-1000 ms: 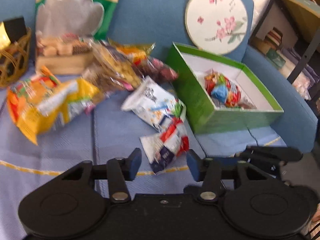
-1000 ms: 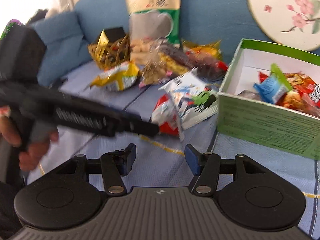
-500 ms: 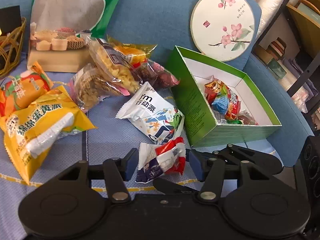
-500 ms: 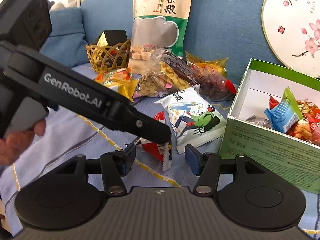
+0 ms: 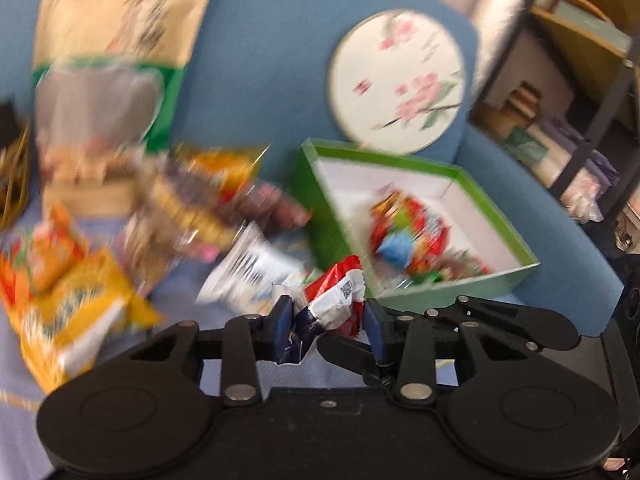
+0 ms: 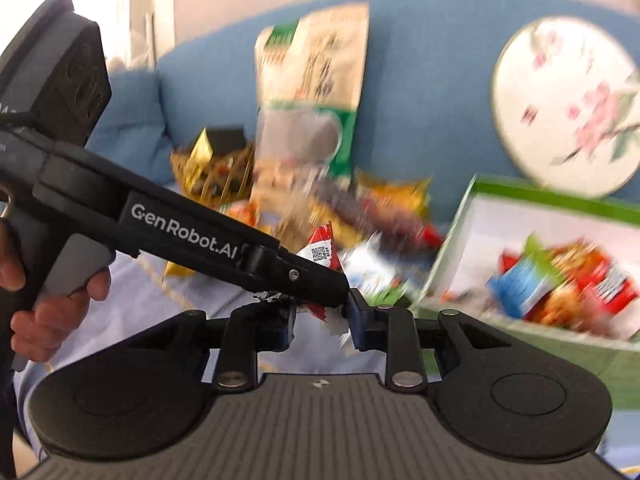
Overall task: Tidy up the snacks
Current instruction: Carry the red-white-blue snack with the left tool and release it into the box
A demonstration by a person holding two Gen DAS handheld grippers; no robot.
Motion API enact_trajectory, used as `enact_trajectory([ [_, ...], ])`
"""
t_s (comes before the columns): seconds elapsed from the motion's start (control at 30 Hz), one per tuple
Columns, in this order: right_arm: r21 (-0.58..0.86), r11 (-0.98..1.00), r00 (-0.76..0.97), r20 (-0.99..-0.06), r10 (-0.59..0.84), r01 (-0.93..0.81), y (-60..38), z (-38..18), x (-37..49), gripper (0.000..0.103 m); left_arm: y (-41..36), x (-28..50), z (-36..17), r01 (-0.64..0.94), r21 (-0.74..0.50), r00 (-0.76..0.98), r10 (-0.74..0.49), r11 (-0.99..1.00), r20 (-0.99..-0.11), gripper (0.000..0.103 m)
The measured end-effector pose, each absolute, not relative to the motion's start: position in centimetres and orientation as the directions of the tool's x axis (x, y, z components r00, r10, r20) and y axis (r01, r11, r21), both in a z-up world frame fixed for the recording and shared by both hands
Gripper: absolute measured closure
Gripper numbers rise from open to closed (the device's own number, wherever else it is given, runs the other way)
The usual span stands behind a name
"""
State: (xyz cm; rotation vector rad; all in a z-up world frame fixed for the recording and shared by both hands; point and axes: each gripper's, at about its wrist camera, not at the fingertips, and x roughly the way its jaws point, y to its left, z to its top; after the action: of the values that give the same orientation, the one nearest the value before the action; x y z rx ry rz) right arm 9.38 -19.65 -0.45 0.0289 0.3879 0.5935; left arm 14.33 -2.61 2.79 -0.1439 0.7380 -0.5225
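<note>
A small red, white and blue snack packet [image 5: 334, 304] is pinched between the blue pads of my left gripper [image 5: 326, 322] and lifted off the sofa. It also shows in the right wrist view [image 6: 322, 254], where my right gripper [image 6: 320, 322] has closed its pads around the packet's lower end, crossing the left gripper's fingers [image 6: 308, 276]. The green box [image 5: 448, 280] with white lining holds several wrapped snacks [image 5: 404, 232] and sits just right of both grippers. The views are blurred by motion.
Loose snack bags lie on the blue sofa: a white packet [image 5: 248, 268], yellow bags [image 5: 68, 300], clear bags [image 5: 188, 208]. A tall green-and-beige pouch [image 5: 108, 80] and a round floral fan [image 5: 396, 80] lean on the backrest. A wicker basket [image 6: 212, 172] stands left. Shelves [image 5: 592, 80] stand right.
Both grippers have closed from open onto the red-white-blue packet. The packet has been lifted off the seat, and both views have swung upward.
</note>
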Motion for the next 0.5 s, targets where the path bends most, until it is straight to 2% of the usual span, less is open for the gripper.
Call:
enact_trajectory([
  [0.23, 0.209, 0.886, 0.851, -0.254, 0.459, -0.415, -24.8, 0.8, 9.6, 0.056, -8.6, 15.6, 5.9, 0.518, -0.227, 0.620, -0.544, 0.825, -0.565, 0.033],
  [0.5, 0.295, 0.926, 0.924, -0.228, 0.308, -0.236, -29.4, 0.5, 10.6, 0.056, -14.3, 18.2, 6.1, 0.575, -0.232, 0.591, -0.594, 0.785, -0.545, 0.032],
])
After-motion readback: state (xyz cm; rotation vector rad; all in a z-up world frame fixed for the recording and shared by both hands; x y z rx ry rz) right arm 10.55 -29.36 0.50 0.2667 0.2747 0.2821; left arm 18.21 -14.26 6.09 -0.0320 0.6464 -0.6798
